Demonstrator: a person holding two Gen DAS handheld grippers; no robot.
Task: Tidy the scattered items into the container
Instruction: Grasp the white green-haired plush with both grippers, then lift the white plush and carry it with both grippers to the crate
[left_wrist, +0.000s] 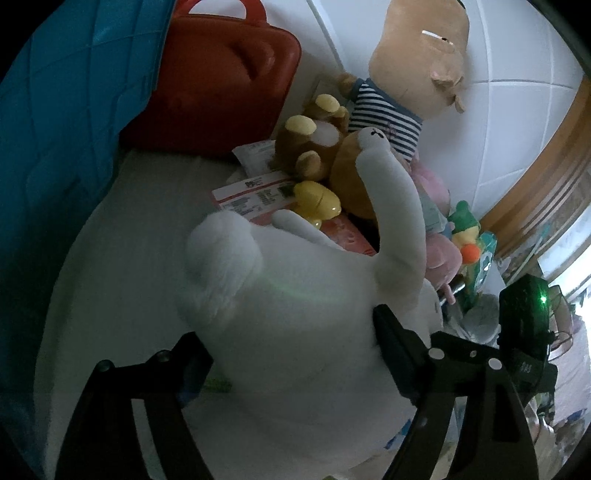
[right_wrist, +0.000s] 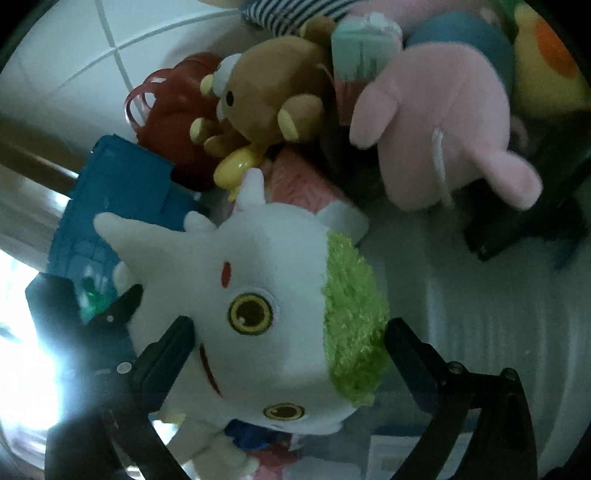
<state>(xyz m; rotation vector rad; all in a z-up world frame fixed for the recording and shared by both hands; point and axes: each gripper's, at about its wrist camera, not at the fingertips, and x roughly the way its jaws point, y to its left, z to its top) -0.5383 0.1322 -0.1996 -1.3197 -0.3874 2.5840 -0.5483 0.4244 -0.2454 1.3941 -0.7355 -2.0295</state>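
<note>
White tiled floor (left_wrist: 498, 122) lies behind the toy pile. Both left tongs (left_wrist: 295, 354) and right tongs (right_wrist: 291, 354) clasp the white plush (left_wrist: 295, 295), near the brown bear (right_wrist: 266, 92).

The big plush toy (left_wrist: 295, 314) sits between the jaws of the left gripper (left_wrist: 291, 354), and its head (right_wrist: 266, 314) lies between the jaws of the right gripper (right_wrist: 291, 354). Beyond the left jaws, past the toy, a bear plush (left_wrist: 314, 147) lies on flat packets (left_wrist: 255, 192), with a striped-shirt doll (left_wrist: 406, 74) behind it. A hard case (left_wrist: 221, 92) stands to the left of these.
</note>
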